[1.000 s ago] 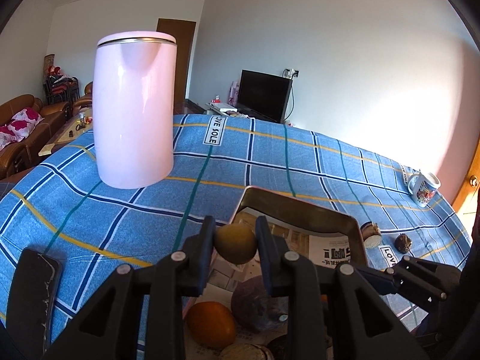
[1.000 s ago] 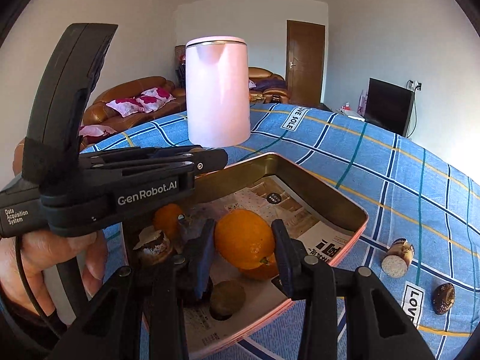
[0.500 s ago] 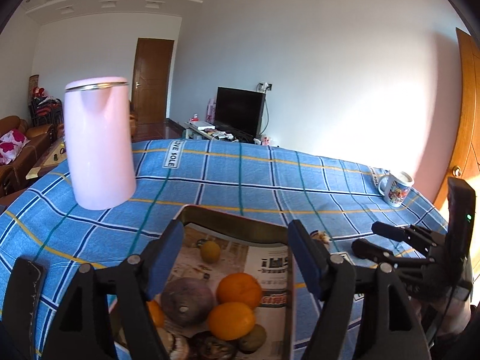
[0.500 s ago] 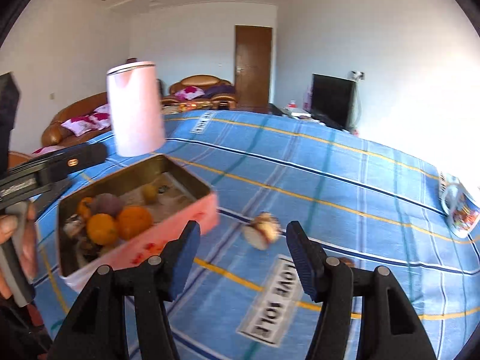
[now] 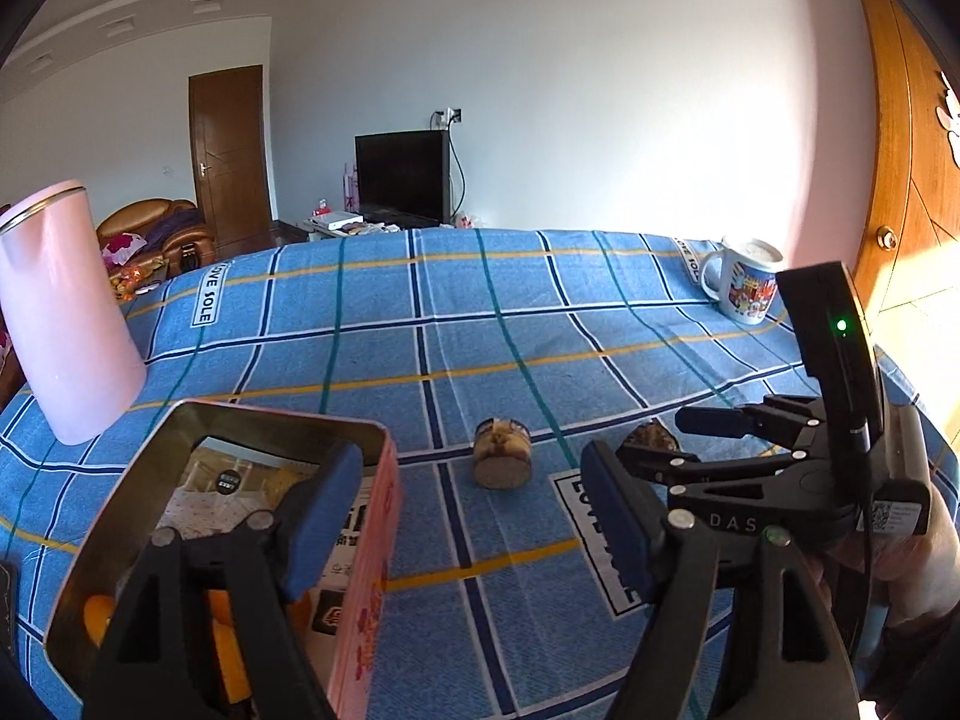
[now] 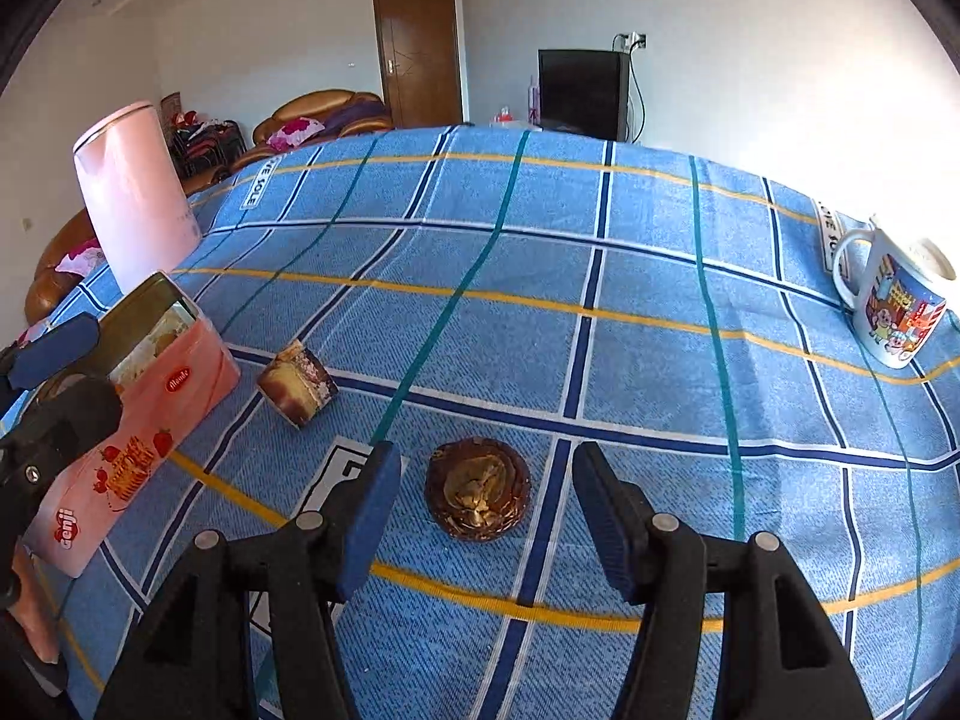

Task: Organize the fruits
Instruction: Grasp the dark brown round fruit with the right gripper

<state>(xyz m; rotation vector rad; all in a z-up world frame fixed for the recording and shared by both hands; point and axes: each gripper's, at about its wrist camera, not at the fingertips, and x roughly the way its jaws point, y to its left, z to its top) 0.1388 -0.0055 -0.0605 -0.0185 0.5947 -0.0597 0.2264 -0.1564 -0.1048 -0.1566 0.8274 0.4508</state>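
blue checked cloth covers table. dark round fruit on cloth, between spread fingers of right gripper, untouched. cut fruit beside pink tin. left gripper spread, empty, partly over tin. mug, pink kettle far off.

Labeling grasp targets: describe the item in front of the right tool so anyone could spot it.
On the blue plaid cloth, right of the pink tin, two small items lie loose. The target is the dark round piece, between the open right tool fingers. Unlike the tan cylinder beside the tin, it is flat, dark brown and swirled.
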